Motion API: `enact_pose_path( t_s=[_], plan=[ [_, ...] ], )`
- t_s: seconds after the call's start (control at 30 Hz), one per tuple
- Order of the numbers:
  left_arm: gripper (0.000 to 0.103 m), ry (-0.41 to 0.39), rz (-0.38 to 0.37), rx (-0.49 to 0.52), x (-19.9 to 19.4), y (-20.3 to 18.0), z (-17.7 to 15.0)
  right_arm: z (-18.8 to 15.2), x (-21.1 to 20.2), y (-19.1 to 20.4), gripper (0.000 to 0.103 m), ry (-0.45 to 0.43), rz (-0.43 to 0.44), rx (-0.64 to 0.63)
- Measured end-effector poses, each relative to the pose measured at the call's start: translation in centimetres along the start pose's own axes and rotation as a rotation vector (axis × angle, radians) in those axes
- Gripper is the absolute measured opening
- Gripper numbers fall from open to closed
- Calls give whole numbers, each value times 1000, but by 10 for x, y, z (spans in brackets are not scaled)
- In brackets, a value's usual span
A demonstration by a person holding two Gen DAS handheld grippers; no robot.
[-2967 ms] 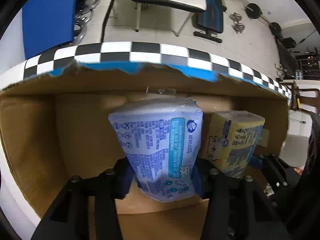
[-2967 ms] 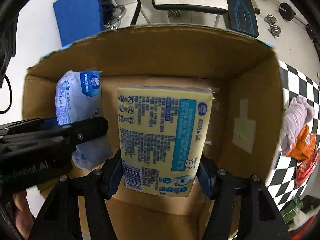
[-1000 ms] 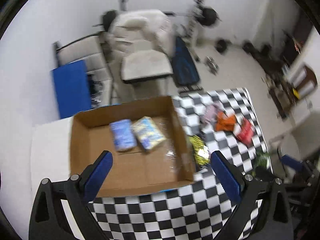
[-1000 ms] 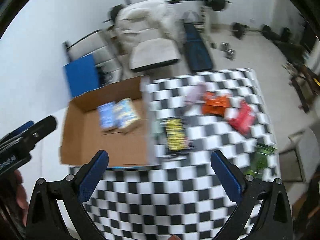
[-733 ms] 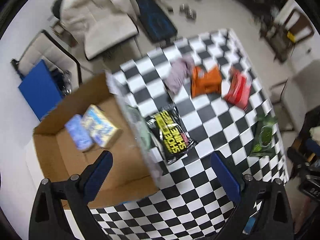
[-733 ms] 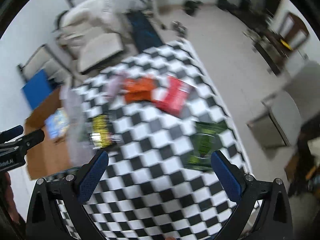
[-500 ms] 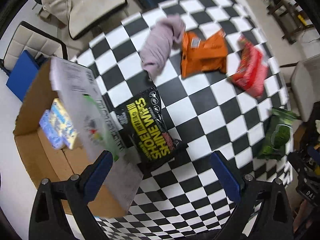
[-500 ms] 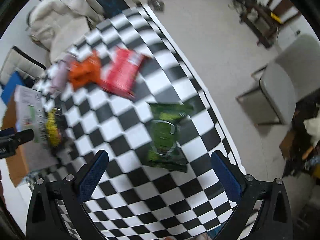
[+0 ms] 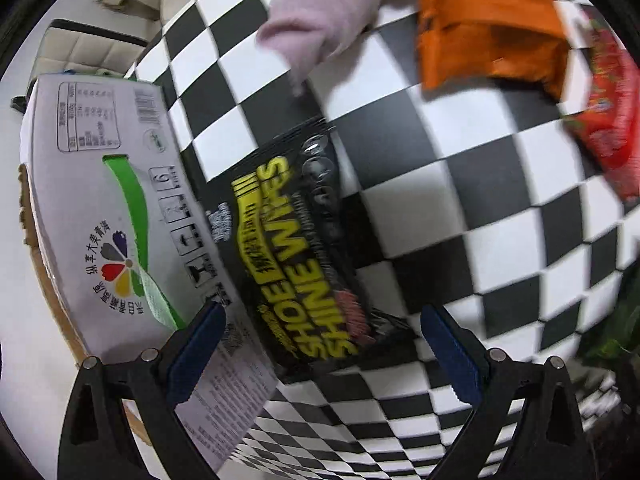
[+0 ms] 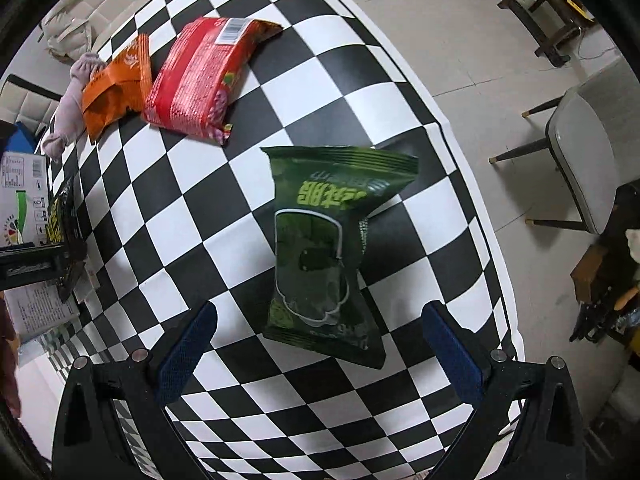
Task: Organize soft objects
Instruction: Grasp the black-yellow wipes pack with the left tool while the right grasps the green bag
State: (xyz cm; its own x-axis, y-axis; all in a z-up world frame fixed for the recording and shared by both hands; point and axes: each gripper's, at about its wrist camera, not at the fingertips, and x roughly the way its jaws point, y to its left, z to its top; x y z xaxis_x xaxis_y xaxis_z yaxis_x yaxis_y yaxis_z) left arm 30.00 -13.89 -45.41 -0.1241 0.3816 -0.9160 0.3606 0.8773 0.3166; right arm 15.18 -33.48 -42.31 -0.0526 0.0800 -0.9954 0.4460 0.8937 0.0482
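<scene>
Both grippers have their jaws spread and empty. The left gripper point(image 9: 322, 350) hangs over the black soft pack of shoe wipes with yellow lettering point(image 9: 294, 260), which lies on the checkered bench point(image 9: 460, 184) against the white printed flap of the cardboard box point(image 9: 108, 184). The right gripper point(image 10: 320, 350) hangs over the flat green foil pouch point(image 10: 324, 240) near the bench's outer edge. Recommended: lower each gripper squarely, straddle the pack's narrow width, and close gently at mid-body so that the soft pack does not fold or slip.

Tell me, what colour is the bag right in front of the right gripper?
Dark green, with lighter green lettering. The bag shows best in the right wrist view.
</scene>
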Motion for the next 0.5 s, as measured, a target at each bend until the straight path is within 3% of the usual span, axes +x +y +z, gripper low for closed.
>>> enact_pose_path(
  t_s=[0.03,0.07,0.13,0.3,0.5],
  plan=[
    [98,-19,25,8,2,-4,-2,0,1,1,103,0,-4,-6],
    [74,-34,20,11,3,-7,-4,-1,3,2,103,-1,-8,-11],
    [53,-23,-15,-17,8,-8,-9,-1,3,3,103,-1,-13,-17],
    [49,-59,-87,-30,3,-23,-26,-3,3,2,103,4,-16,-27],
    [48,-97,-203,27,-3,-64,-63,1,9,-11,84,26,1,-14]
  ],
)
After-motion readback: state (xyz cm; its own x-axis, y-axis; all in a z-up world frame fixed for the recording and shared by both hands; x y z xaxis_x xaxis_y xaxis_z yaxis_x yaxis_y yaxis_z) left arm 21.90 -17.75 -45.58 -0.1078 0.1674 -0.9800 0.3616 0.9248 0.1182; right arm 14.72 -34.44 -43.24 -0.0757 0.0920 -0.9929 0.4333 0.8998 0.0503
